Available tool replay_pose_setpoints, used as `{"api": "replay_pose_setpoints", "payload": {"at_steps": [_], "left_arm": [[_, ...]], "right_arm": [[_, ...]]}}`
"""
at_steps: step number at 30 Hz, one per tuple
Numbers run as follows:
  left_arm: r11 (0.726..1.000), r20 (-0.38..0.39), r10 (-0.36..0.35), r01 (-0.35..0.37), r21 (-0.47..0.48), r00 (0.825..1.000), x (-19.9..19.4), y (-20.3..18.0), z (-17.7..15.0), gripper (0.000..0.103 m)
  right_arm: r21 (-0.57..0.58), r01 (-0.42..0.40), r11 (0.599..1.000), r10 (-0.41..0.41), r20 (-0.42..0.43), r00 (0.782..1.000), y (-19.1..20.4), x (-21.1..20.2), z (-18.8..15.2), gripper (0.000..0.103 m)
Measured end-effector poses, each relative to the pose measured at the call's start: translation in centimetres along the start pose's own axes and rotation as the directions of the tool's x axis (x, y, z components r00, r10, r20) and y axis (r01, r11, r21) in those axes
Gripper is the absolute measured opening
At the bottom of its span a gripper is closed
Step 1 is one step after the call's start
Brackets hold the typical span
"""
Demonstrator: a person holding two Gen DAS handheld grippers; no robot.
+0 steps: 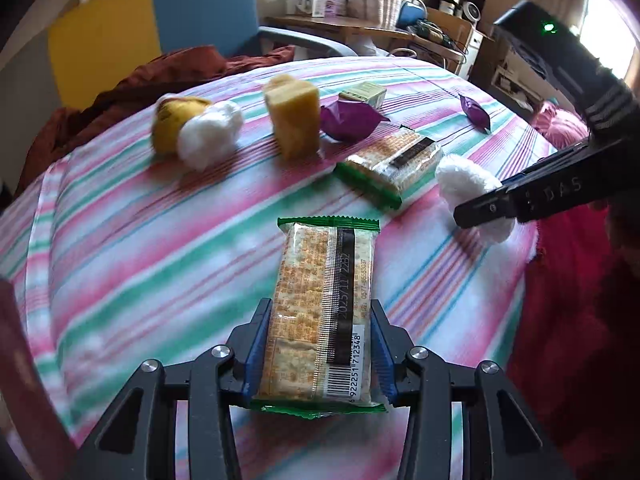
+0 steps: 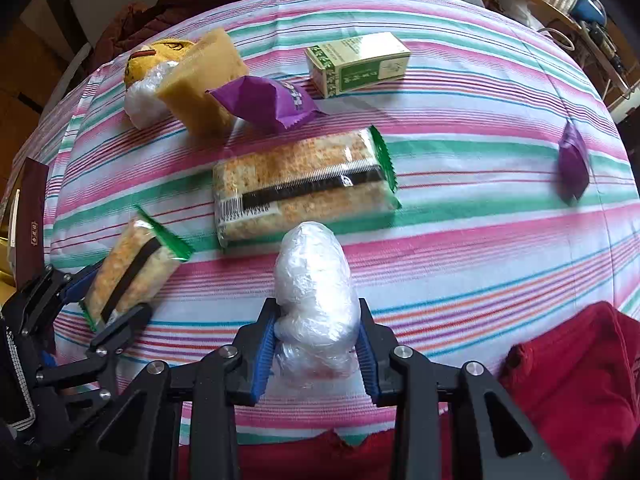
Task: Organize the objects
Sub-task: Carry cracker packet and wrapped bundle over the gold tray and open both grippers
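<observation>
My left gripper [image 1: 320, 336] is shut on a cracker packet with green ends [image 1: 320, 312], held low over the striped cloth [image 1: 140, 240]; it also shows in the right wrist view [image 2: 128, 272]. My right gripper [image 2: 318, 328] is shut on a white plastic-wrapped bundle [image 2: 314, 284], seen as a white lump in the left wrist view [image 1: 464, 188]. A second cracker packet [image 2: 300, 188] lies on the cloth just beyond the bundle. Further back lie a yellow sponge block [image 2: 204, 84], a yellow plush with a white bundle [image 2: 148, 80], a purple packet [image 2: 268, 102] and a green box [image 2: 358, 64].
Another purple packet [image 2: 573, 164] lies at the right of the cloth. Red fabric [image 2: 568, 380] sits at the near right edge, dark red fabric [image 1: 160, 76] at the far edge. A dark red box [image 2: 30, 216] lies at the left. A blue chair [image 1: 208, 8] and cluttered desk [image 1: 360, 28] stand behind.
</observation>
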State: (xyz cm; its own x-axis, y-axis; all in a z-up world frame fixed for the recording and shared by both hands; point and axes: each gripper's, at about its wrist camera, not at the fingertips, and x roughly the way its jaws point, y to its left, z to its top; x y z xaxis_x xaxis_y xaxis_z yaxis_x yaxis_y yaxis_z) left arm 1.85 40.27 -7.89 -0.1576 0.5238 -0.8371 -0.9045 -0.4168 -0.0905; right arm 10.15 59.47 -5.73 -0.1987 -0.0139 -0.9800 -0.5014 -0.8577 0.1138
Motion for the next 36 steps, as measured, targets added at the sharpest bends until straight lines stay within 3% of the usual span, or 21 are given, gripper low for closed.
{"api": "replay_pose_setpoints", "payload": {"at_steps": [3,8,16,24,36], "left_arm": [[1.0,0.006,0.001,-0.001,-0.029,1.0,-1.7,0.4,-1.3,0.046],[0.997,0.082,0.026,-0.02,-0.069,0.996,-6.2,1.5,-3.0,0.046],[0.968,0.188,0.116,-0.068,-0.242,0.975,-13.6,6.6,-6.3,0.046],[0.895,0.204,0.263,-0.159,-0.417,0.943,-19.6,12.4,-12.6,0.046],[0.76,0.092,0.404,-0.278,-0.588,0.91,-22.1,18.4,-20.9,0.046]], "right_arm": [[-0.025,-0.034,0.999,0.036,0.064,0.997,1.0,-1.7,-1.1,0.036],[-0.081,-0.063,0.995,0.073,0.123,0.99,3.8,-3.0,-2.5,0.036],[-0.195,-0.136,0.971,0.173,0.186,0.967,14.0,-2.6,-1.8,0.036],[-0.356,-0.22,0.908,0.302,0.193,0.934,22.4,-3.3,-3.0,0.036],[-0.534,-0.295,0.792,0.407,0.102,0.908,33.0,-2.8,-5.8,0.036]]}}
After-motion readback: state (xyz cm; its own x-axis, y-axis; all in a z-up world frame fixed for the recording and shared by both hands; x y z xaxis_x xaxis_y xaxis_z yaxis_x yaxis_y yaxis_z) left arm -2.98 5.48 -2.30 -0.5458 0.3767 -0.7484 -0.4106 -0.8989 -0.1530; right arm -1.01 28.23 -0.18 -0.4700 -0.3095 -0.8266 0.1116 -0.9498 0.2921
